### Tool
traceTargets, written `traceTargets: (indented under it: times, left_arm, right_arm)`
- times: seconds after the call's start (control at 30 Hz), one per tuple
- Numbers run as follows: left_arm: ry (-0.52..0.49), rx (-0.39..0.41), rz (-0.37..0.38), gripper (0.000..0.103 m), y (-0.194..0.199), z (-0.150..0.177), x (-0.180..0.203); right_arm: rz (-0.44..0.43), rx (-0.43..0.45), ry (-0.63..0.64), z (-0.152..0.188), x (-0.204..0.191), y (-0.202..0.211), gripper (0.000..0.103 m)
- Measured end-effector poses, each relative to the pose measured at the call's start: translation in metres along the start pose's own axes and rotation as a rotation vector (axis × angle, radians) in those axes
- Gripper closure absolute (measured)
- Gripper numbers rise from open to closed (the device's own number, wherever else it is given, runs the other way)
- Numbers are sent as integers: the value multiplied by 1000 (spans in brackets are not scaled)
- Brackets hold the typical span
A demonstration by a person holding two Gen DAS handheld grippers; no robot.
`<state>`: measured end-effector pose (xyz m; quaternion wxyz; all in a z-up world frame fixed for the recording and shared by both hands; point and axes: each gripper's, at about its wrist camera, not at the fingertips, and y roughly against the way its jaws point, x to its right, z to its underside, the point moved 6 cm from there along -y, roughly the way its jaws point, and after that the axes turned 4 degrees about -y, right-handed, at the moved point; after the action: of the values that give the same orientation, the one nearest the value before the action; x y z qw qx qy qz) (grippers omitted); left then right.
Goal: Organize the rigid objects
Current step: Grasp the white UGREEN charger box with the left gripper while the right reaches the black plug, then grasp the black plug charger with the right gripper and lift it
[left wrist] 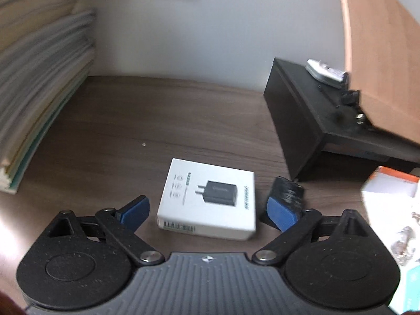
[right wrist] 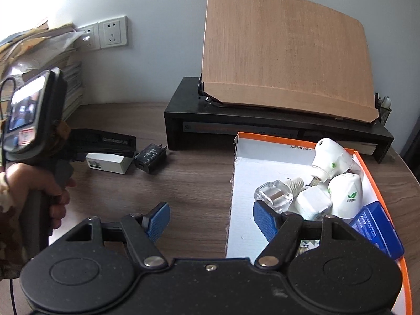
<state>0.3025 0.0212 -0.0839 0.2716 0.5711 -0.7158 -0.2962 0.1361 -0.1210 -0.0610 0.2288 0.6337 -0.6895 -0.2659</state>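
The left gripper [left wrist: 207, 210] is hanging low over the wooden desk [left wrist: 157, 120] with its jaws standing wide apart and gripping nothing. Between its blue pads [left wrist: 135, 211] a white charger box [left wrist: 208, 199] is lying flat on the desk, printed face up; a gap is showing on each side, so neither pad is touching it. Just beyond the right-hand pad a black plug adapter [left wrist: 288, 190] is sitting on the desk, close to the box's right edge. Farther ahead and to the right, a black monitor riser [left wrist: 302, 115] is standing against the wall, and a stack of papers [left wrist: 39, 78] is rising well off to the left.

The right gripper [right wrist: 211, 218] is also being held with its jaws spread and empty, straddling the left wall of an orange-rimmed cardboard box [right wrist: 232, 204]: the left pad is hovering over bare desk, the right pad over the box's white floor. Just ahead of that right pad, inside the box, a clear bottle [right wrist: 273, 194], a white cube adapter [right wrist: 313, 203] and two white plug-in vaporizers [right wrist: 333, 162] are lying heaped together, with a blue case [right wrist: 375, 229] lying to the right. Far to the left, the person's left hand [right wrist: 39, 183] is gripping the other tool's handle.
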Motion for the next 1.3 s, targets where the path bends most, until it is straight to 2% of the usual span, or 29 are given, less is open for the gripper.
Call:
traceTargets:
  times: [0.07, 0.13, 0.17, 0.27, 0.5, 0.77, 0.8, 0.87, 0.9, 0.93, 1.07, 1.3]
  left_arm:
    - [-9, -8, -2, 7, -10, -2, -4]
    - [-40, 12, 0, 15, -13, -3, -5]
    - [-51, 20, 6, 23, -12, -4, -6]
    - [-42, 22, 55, 23, -8, -3, -13]
    - [48, 34, 54, 23, 22, 7, -50]
    - [97, 31, 42, 23, 53, 22, -80]
    - [99, 30, 42, 23, 54, 22, -81]
    - [104, 29, 38, 23, 58, 25, -84]
    - [108, 28, 41, 23, 58, 25, -84]
    - [112, 28, 45, 23, 58, 26, -84]
    - [114, 34, 53, 23, 60, 25, -80]
    - [102, 52, 79, 23, 77, 27, -65]
  right_arm:
    - [11, -5, -10, -2, -3, -5, 19]
    - [15, -13, -22, -5, -6, -12, 19]
    - [14, -16, -27, -7, -8, -15, 19]
    - [-1, -21, -35, -15, -18, -29, 19]
    - [-65, -34, -74, -40, -56, -79, 19]
    - [-32, -58, -127, -53, -87, -134, 21]
    - [-24, -69, -120, -54, -89, -139, 24]
    - [-2, -98, -108, -53, -93, -148, 46]
    - [-3, -113, -107, -51, -94, -151, 49]
    - [-2, -121, -111, -49, -94, -152, 57]
    - [-17, -119, -117, -44, -92, -142, 59]
    - [-30, -39, -76, -47, -84, -100, 60]
